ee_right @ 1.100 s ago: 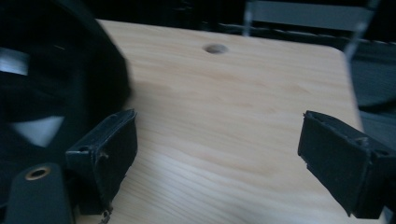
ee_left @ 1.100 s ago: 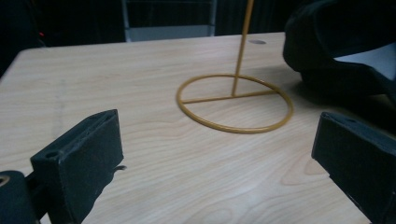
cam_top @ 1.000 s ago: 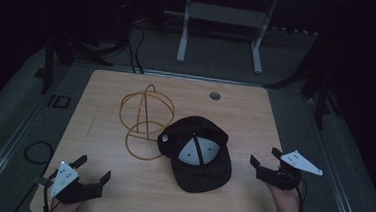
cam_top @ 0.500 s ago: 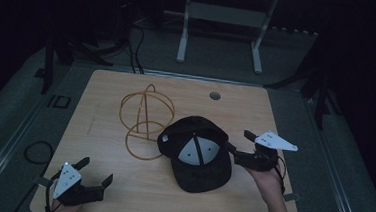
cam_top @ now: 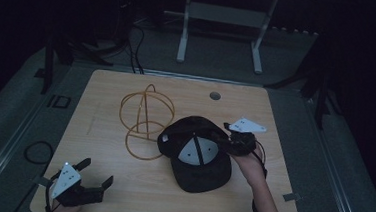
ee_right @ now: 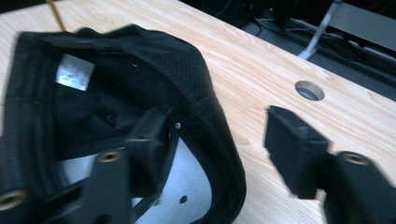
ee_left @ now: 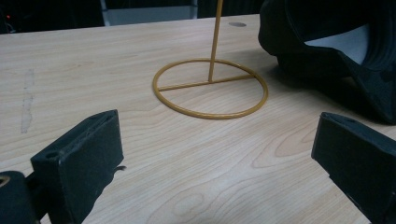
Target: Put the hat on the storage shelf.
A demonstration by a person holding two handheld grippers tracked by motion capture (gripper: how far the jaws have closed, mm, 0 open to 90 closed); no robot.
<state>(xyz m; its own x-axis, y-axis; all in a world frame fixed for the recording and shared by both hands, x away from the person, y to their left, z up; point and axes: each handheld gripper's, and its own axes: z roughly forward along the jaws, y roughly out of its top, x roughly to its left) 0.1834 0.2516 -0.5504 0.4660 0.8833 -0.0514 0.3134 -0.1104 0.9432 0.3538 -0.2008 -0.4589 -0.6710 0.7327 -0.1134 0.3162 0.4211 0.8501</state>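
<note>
A black cap point(cam_top: 200, 157) lies upside down on the wooden table point(cam_top: 276, 112), its white inner panels facing up. Left of it stands a gold wire stand point(cam_top: 145, 115) with a ring base point(ee_left: 210, 88). My right gripper point(cam_top: 222, 138) is at the cap's right rim. In the right gripper view it point(ee_right: 219, 140) is open and straddles the rim of the cap point(ee_right: 93, 93), one jaw inside and one outside. My left gripper point(cam_top: 96, 172) hovers open over the near left corner. In the left gripper view it point(ee_left: 217, 163) faces the ring base, with the cap point(ee_left: 327, 46) to the right.
A round cable hole point(cam_top: 215, 95) sits in the table's far right part. Beyond the table stands a white metal frame point(cam_top: 222, 13); cables lie on the dark floor point(cam_top: 130, 37). Bare wood stretches between the left gripper and the stand.
My right gripper has travelled left from the table's right side to the cap and now has its jaws over the rim. The left gripper has barely moved.
</note>
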